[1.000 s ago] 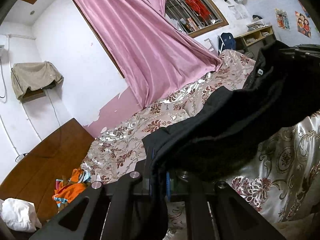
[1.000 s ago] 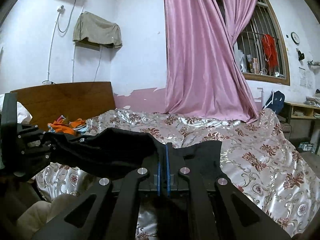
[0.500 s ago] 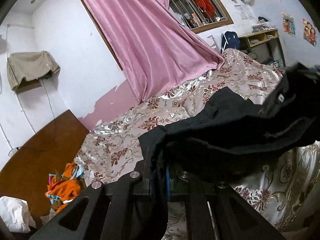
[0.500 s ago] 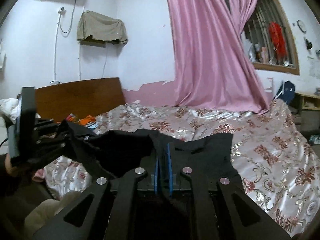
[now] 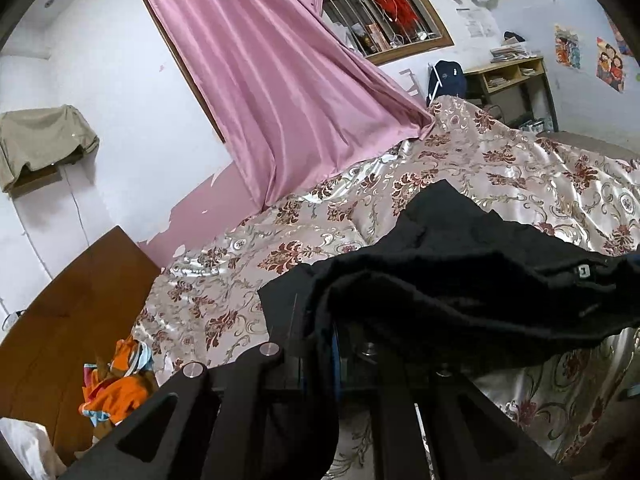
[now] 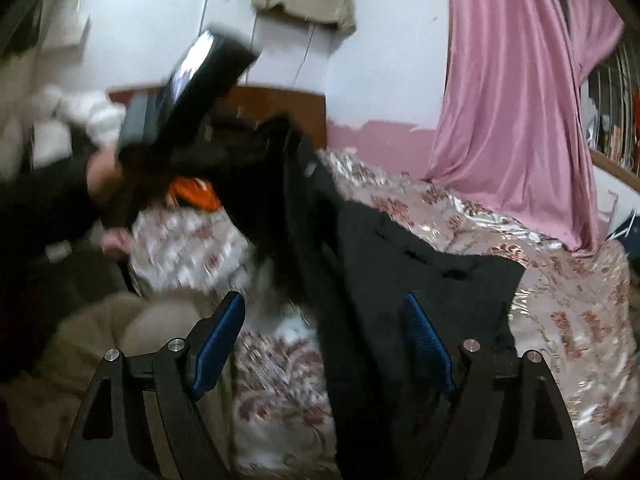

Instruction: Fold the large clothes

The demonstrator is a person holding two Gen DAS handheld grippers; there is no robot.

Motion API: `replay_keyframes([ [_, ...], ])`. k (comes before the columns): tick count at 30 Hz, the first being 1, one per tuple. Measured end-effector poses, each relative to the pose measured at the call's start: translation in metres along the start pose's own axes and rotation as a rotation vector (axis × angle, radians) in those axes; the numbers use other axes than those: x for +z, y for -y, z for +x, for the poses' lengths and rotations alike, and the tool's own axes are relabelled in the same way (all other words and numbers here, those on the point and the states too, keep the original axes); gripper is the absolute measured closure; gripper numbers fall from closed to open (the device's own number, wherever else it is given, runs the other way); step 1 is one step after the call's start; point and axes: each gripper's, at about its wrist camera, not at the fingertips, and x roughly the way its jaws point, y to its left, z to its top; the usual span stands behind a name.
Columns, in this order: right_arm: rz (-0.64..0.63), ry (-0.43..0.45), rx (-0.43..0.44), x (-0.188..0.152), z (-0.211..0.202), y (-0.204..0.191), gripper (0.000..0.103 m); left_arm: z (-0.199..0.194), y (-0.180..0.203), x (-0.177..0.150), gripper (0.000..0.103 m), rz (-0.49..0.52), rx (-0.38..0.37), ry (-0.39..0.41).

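Our left claw [image 5: 320,344] clamps the black garment [image 5: 460,280] over the bed [image 5: 520,168]; our right claw [image 6: 324,340] is spread, gripping nothing.

We see a bed with a floral satin bedspread [image 5: 460,168] below a barred window [image 5: 384,12]. A pink curtain [image 5: 280,80] hangs from the window down onto the bed. A wooden headboard [image 5: 68,320] stands at the bed's head, a shelf desk [image 5: 516,76] beyond its foot.
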Motion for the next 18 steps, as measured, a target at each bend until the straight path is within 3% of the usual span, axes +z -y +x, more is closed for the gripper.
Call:
replay_keyframes([
  [3, -0.085, -0.037, -0.157, -0.002, 0.012, -0.009, 0.037, 0.001, -0.001, 0.001, 0.094, 0.001, 0.001, -0.005],
  [5, -0.094, -0.04, -0.193, -0.002, 0.013, -0.008, 0.07, 0.003, -0.002, -0.001, 0.094, -0.001, 0.0, -0.011],
  [7, -0.1, -0.044, -0.256, 0.003, 0.016, -0.003, 0.079, 0.005, -0.004, -0.003, 0.094, -0.006, -0.004, -0.017],
  [11, -0.096, 0.001, -0.314, 0.016, 0.019, 0.012, 0.087, 0.009, -0.005, -0.006, 0.094, -0.006, 0.012, -0.014],
  [18, -0.15, 0.061, -0.366, 0.033, 0.039, 0.021, 0.088, 0.032, -0.014, 0.003, 0.094, -0.017, 0.046, -0.017],
])
